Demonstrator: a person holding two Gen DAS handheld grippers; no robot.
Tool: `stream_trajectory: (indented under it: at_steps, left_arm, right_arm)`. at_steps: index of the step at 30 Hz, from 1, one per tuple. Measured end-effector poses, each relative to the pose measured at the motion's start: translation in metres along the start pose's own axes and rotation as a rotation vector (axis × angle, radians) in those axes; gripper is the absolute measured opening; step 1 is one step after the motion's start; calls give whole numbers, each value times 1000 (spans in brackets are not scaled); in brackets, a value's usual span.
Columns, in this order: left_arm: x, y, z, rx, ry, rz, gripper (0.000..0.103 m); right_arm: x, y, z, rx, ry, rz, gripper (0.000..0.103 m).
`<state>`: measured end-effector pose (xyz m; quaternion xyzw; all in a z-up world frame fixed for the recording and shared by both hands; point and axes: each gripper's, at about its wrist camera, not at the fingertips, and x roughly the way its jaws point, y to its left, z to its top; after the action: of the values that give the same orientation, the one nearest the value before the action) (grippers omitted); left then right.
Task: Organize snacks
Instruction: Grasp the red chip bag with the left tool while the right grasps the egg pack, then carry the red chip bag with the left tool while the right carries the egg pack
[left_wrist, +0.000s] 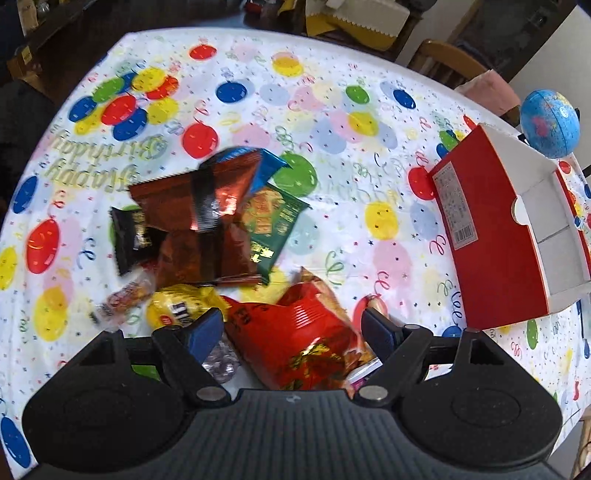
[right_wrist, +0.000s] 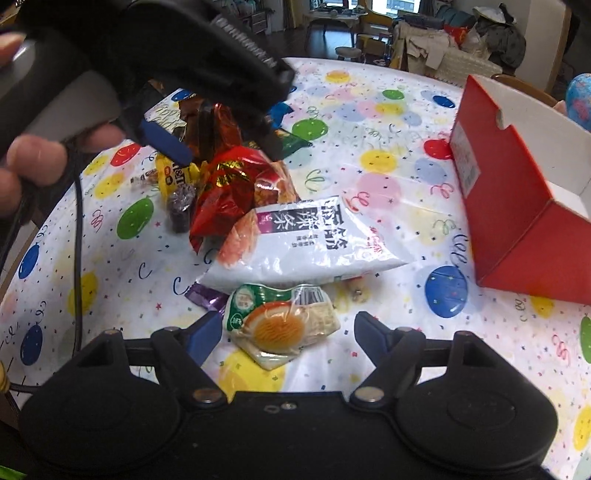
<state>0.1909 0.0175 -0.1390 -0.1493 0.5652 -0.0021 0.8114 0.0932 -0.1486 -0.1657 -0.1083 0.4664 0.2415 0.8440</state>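
the snacks lie in a loose pile on a table under a balloon cloth (left_wrist: 332, 92), with an open red box (left_wrist: 498, 236) standing apart to the right. the left gripper (left_wrist: 291, 328) hangs over the near end of the pile, jaws apart, with a crumpled red bag (left_wrist: 306, 332) lying between its blue pads (left_wrist: 205, 328); the pads do not press on it. only the left view shows the far half of the pile: a brown foil bag (left_wrist: 207, 199) on top, a green packet (left_wrist: 273, 218) under its right edge, a black packet (left_wrist: 131, 236) to the left, and a yellow bag (left_wrist: 177, 306) nearer.

the right view shows what the left one hides: a white bag (right_wrist: 306, 240) leaning on the red bag, and in front of it a small clear-topped packet (right_wrist: 280, 325) with an orange-and-white filling. the right gripper (right_wrist: 284, 332) stands open around that packet, not touching it. this view also catches a hand (right_wrist: 33, 162) holding the left gripper above the pile. a blue globe (left_wrist: 550, 123) sits behind the box.
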Motion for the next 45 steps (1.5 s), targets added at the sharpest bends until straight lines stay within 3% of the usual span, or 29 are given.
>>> stream_trajectory:
  at_steps: [9,15,21,25,35,45]
  left_arm:
    - [22,-4,7,-27,63,13,82]
    - [27,-1,7,-51,79,19,82]
    - [20,-3,2,-48,65,15,71]
    - [15,2,-2,-70,64,-10,66]
    - [-16,8,-15,-81,21,-33,64]
    - [-67,-16,-17,-48,-41,-69,64]
  right_arm:
    - [17,5,0,-48,24,3,81]
    - [19,8,-3,-59,22,-14,71]
    - [13,8,-5,-47,3,-20,71]
    - [1,5,-8,-20,-23,-25,71]
    - [-42,-13,-15,48,-94,-66,71]
    - [-95,-40,0,93,-175,-105,71]
